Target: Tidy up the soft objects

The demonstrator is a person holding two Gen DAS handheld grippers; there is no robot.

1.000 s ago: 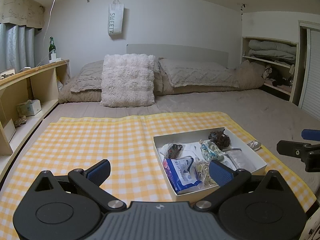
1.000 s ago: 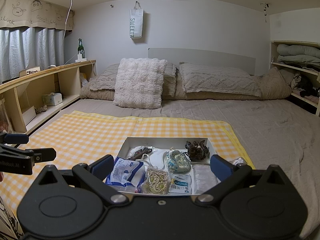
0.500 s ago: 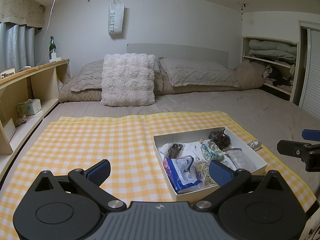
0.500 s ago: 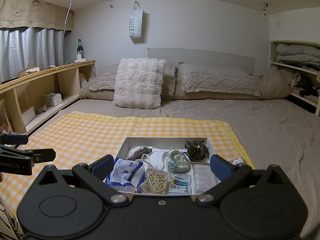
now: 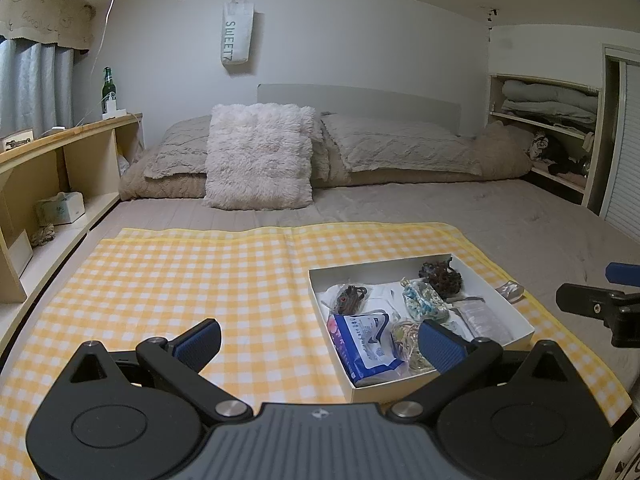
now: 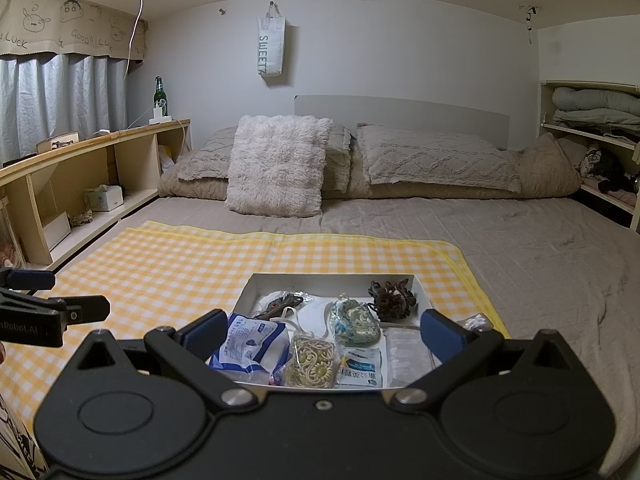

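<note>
White box (image 6: 335, 279) of soft items sits on checked cloth (image 6: 168, 264). Right hand-held gripper (image 6: 324, 330): spread, empty, directly facing box, nearer. Left hand-held gripper (image 5: 318, 338): spread, empty; box lies to its right, long axis running away.

Ahead of the tools, a bed (image 6: 520, 248) carries pillows (image 6: 432, 156), a yellow checked cloth (image 5: 200, 280) and, on it, a white box (image 6: 420, 292).

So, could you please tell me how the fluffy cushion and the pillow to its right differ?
The fluffy cushion stands propped upright; the pillow lies flat. The cushion is shaggy and squarish; the pillow is long, with a zigzag knit pattern. Both are pale beige at the head of the bed.
</note>
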